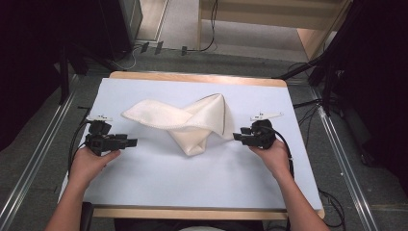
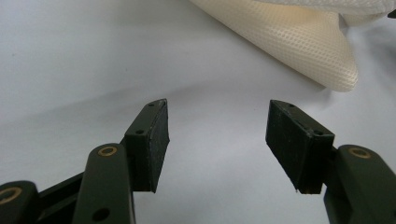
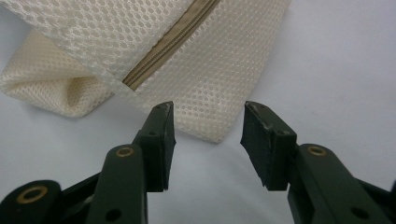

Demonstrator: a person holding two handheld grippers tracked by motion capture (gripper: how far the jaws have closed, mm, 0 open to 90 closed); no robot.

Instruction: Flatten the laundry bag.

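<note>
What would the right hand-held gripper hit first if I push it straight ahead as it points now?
Probably the near corner of the cream mesh bag, which lies just beyond the open jaws of the right hand-held gripper, below its zipper. Depth is uncertain.

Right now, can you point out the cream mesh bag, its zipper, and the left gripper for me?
mesh bag (image 1: 202,127): high view, middle of the folded cream fabric.
zipper (image 3: 170,44): right gripper view, tan strip across the mesh.
left gripper (image 2: 217,135): left gripper view, midway between its open black jaws.

No legible text, label, brand or number was found. None is carried by any surface seen.
</note>
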